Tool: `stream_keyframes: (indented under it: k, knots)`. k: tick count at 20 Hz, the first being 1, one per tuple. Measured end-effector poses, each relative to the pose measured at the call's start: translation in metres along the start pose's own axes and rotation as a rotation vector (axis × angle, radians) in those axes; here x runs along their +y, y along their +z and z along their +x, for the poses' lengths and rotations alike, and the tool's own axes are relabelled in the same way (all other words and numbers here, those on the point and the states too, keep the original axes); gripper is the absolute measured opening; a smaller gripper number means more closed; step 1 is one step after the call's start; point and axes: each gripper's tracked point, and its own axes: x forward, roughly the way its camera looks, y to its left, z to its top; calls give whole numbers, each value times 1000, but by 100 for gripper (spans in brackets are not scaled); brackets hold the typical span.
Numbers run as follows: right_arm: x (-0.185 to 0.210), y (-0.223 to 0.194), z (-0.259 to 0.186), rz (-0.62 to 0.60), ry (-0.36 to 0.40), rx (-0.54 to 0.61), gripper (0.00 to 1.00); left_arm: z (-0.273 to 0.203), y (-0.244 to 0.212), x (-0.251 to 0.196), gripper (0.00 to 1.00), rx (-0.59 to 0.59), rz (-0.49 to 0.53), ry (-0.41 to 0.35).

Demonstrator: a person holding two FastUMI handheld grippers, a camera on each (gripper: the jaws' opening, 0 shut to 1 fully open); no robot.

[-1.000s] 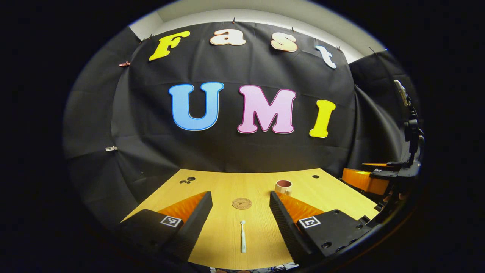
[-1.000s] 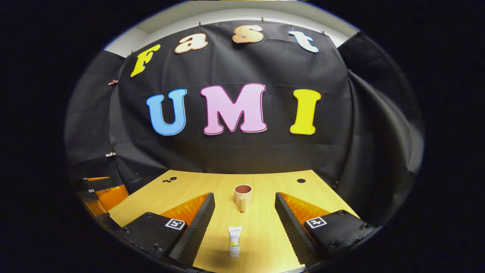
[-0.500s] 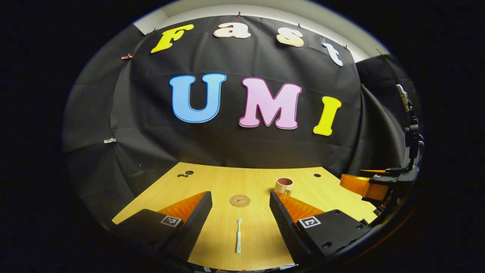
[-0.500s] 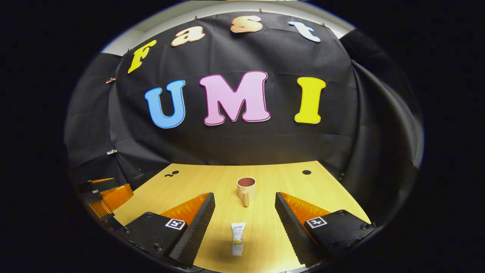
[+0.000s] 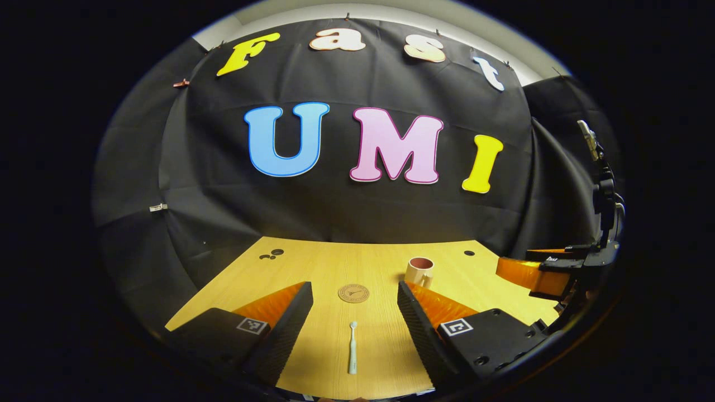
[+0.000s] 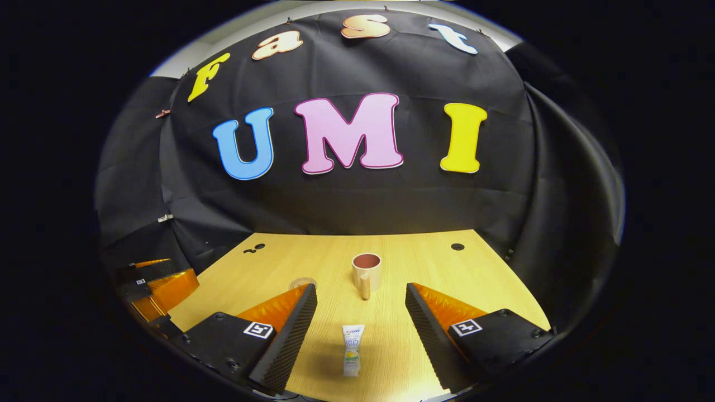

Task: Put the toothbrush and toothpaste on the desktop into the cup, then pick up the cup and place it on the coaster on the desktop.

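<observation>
A white toothbrush (image 5: 352, 347) lies on the wooden desktop (image 5: 313, 268), head pointing away, between the fingers of my open left gripper (image 5: 355, 291). Beyond it rests a round brown coaster (image 5: 353, 293), and to the right stands a cream cup (image 5: 419, 271) with a dark red inside. In the right gripper view a small white toothpaste tube (image 6: 352, 350) lies on the desktop (image 6: 435, 262) between the fingers of my open right gripper (image 6: 361, 291). The cup (image 6: 366, 273) stands past it, handle toward me. The coaster (image 6: 302, 282) peeks out behind the near finger on the left.
The right gripper (image 5: 539, 272) shows at the far right of the left gripper view, and the left gripper (image 6: 159, 281) at the far left of the right gripper view. Small round holes (image 5: 272, 254) mark the desktop's back corners. Black cloth walls close the back and sides.
Both grippers have moved forward over the desktop, still open. The toothbrush and the toothpaste tube now sit a little deeper between their fingers, and the cup appears nearer.
</observation>
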Motion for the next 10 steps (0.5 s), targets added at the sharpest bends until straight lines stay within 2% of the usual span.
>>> stream_keyframes:
  k: [2, 3, 4, 8, 9, 10]
  knots:
    - [0, -5, 7, 1, 1, 24, 98, 3, -3, 2, 96, 12, 2, 7]
    - [1, -7, 11, 2, 2, 35, 98, 4, -6, 4, 92, 19, 3, 13]
    - [2, -10, 16, 3, 6, 48, 98, 5, -7, 6, 96, 25, 3, 19]
    - [9, -19, 31, 2, 33, 92, 99, 9, -13, 12, 96, 44, -6, 43]
    - [10, -25, 38, -3, 40, 109, 98, 10, -14, 14, 92, 49, -7, 51]
    - [12, -32, 43, -6, 46, 134, 98, 11, -16, 16, 96, 56, -6, 60]
